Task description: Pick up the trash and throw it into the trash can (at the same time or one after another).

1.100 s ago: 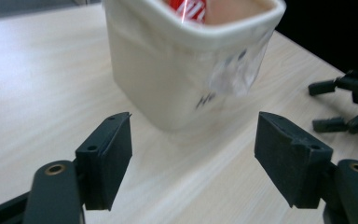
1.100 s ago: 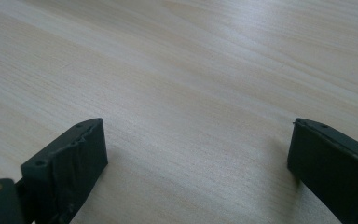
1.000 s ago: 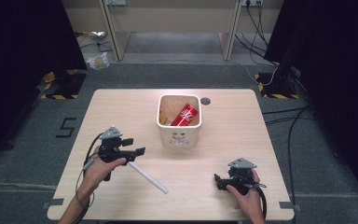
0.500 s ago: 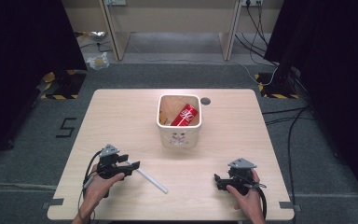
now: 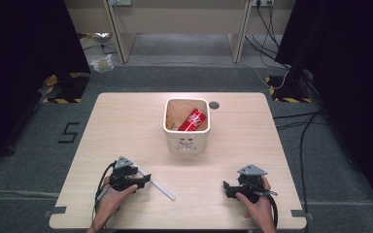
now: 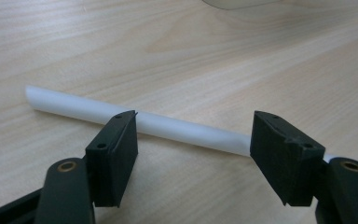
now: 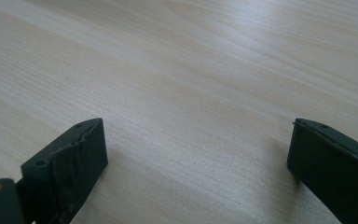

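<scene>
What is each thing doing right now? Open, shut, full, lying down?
Left claw: open, jaws over the straw.
Right claw: open, holding nothing.
White straw: lying flat on the table.
Bin: upright, open top.
Red can: lying tilted inside the bin.

One camera high, two riding low

From above we look forward and down on the table; our gripper views sit close over its wood, sharing it.

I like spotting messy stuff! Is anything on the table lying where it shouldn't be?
One thing: a white tube lies loose and slanted on the bare table, while the red can sits inside the bin. The open left gripper is right at the tube.
</scene>
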Demonstrator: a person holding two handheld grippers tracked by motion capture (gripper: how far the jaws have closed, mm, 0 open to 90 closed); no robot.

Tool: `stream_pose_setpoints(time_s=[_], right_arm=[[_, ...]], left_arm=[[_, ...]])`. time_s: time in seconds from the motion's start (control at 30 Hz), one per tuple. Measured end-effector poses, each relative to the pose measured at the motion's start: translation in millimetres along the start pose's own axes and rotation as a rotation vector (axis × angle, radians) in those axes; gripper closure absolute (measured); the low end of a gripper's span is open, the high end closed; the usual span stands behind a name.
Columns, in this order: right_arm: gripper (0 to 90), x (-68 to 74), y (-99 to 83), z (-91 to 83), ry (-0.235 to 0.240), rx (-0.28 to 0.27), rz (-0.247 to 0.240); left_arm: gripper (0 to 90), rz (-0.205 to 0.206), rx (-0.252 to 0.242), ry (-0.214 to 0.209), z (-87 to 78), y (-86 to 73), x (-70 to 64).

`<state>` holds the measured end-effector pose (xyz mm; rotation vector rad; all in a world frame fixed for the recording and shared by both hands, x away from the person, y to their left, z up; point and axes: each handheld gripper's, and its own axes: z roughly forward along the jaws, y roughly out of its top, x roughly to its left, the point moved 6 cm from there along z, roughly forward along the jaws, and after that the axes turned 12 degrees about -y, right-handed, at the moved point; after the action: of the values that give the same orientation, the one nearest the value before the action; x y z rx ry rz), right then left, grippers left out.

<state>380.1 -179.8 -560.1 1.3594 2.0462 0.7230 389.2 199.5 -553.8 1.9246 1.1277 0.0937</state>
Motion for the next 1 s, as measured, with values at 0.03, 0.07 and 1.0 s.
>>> stream_pose_setpoints(time_s=[0.03, 0.07, 1.0], right_arm=[[5.0, 0.0, 0.0, 0.0, 0.000, 0.000, 0.000], [5.1, 0.0, 0.0, 0.0, 0.000, 0.000, 0.000], [5.1, 0.0, 0.0, 0.0, 0.000, -0.001, -0.001]], left_arm=[[31.3, -0.004, 0.002, 0.007, 0.8, 3.4, 2.3], [31.2, -0.006, 0.001, 0.007, 0.9, 5.7, 3.2], [56.4, 0.127, 0.067, 0.117, 21.0, 33.3, 31.8]])
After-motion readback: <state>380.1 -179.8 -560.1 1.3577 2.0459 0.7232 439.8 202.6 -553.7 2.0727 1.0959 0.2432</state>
